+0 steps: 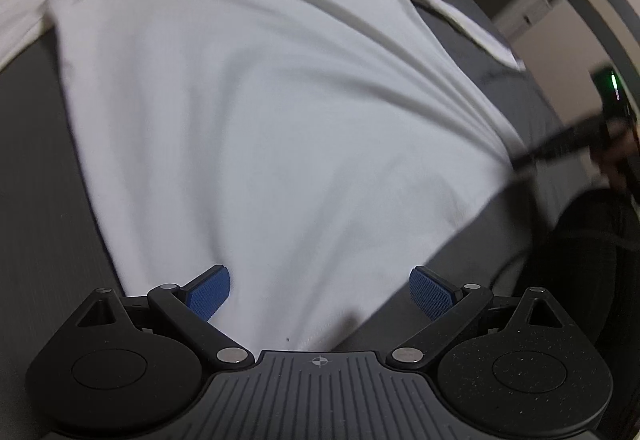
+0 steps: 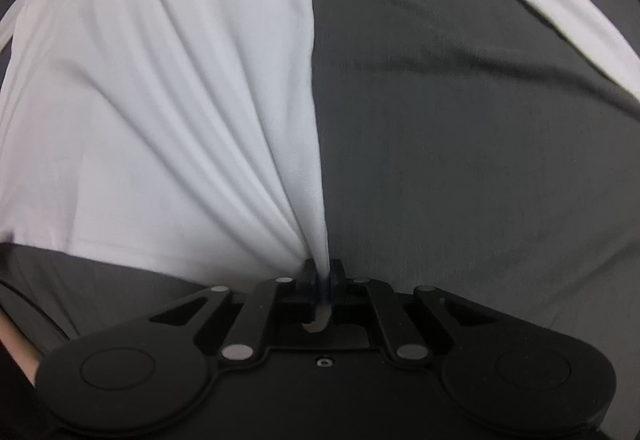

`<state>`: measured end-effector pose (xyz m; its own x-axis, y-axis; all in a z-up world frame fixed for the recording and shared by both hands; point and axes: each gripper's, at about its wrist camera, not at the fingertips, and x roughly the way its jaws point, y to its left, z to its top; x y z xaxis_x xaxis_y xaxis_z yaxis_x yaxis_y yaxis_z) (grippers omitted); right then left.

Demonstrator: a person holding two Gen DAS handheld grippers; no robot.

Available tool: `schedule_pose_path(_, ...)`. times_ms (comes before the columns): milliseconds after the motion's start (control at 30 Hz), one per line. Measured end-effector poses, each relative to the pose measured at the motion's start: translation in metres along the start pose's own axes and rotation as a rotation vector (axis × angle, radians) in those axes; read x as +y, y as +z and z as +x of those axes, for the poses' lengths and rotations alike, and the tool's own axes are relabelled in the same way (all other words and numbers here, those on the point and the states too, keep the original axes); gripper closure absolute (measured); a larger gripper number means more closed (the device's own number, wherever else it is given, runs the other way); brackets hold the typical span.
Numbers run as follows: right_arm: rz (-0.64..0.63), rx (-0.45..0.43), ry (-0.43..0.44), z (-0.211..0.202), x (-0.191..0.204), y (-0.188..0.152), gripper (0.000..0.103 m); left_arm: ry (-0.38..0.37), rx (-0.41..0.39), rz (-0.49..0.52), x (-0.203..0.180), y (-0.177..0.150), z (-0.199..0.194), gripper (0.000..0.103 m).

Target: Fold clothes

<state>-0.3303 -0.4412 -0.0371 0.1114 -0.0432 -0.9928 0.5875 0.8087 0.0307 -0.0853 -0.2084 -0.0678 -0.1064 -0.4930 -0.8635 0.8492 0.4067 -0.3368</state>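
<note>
Dim, flat indoor light, soft shadows in folds of the white shirt (image 1: 248, 111), motion blur throughout, fisheye bending, dark corners

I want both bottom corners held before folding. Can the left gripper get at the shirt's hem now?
Probably yes: the left gripper is open over the white shirt, with hem cloth between its pads and nothing in the way.

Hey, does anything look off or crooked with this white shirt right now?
Yes. The white shirt isn't lying flat: the right tool is shut on one bottom corner, pulling long creases fanning across the cloth. The left tool is open over the hem, gripping nothing. No stains or tears are visible.
</note>
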Motion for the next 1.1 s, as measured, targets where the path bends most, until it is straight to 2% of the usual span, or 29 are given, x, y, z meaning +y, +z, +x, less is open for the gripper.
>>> schedule_pose_path(67, -0.123, -0.071, -0.026, -0.016, 0.017, -0.007, 0.069, 0.114, -0.023, 0.184, -0.023, -0.002, -0.007, 0.006)
schedule_pose_path(133, -0.286, -0.147, -0.033, -0.034, 0.043, -0.018, 0.066, 0.213, -0.076, 0.42, -0.053, -0.008, -0.014, 0.006)
schedule_pose_path(200, -0.474, -0.22, -0.008, -0.046, 0.078, -0.035, 0.066, 0.242, -0.105, 0.619, -0.083, -0.018, -0.017, 0.006)
schedule_pose_path(267, -0.662, -0.268, 0.008, -0.047, 0.113, -0.056, 0.066, 0.217, -0.081, 0.775, -0.111, -0.032, -0.012, 0.006)
schedule_pose_path(333, -0.871, -0.322, -0.076, -0.035, 0.149, -0.079, 0.066, 0.235, -0.052, 0.874, -0.131, -0.042, -0.002, 0.006)
schedule_pose_path(433, -1.18, -0.393, -0.287, -0.007, 0.189, -0.108, 0.066, 0.316, -0.035, 0.988, -0.144, -0.054, 0.017, 0.006)
schedule_pose_path(567, -1.421, -0.403, -0.41, 0.031, 0.202, -0.126, 0.058, 0.318, -0.042, 1.004, -0.152, -0.053, 0.03, 0.006)
schedule_pose_path(667, -1.467, -0.495, -0.462, 0.042, 0.2, -0.13, 0.057, 0.357, -0.066, 1.012, -0.154, -0.05, 0.036, 0.006)
schedule_pose_path(733, -1.439, -0.59, -0.476, 0.04, 0.193, -0.128, 0.057, 0.373, -0.085, 1.003, -0.153, -0.047, 0.038, 0.006)
schedule_pose_path(900, -1.342, -0.724, -0.41, 0.008, 0.19, -0.132, 0.057, 0.357, -0.198, 0.963, -0.157, -0.038, 0.035, 0.006)
schedule_pose_path(1000, -1.278, -0.737, -0.377, -0.003, 0.186, -0.126, 0.057, 0.347, -0.227, 0.985, -0.165, -0.035, 0.04, 0.006)
schedule_pose_path(1100, -1.237, -0.728, -0.349, -0.009, 0.184, -0.118, 0.057, 0.391, -0.211, 1.035, -0.171, -0.043, 0.054, 0.006)
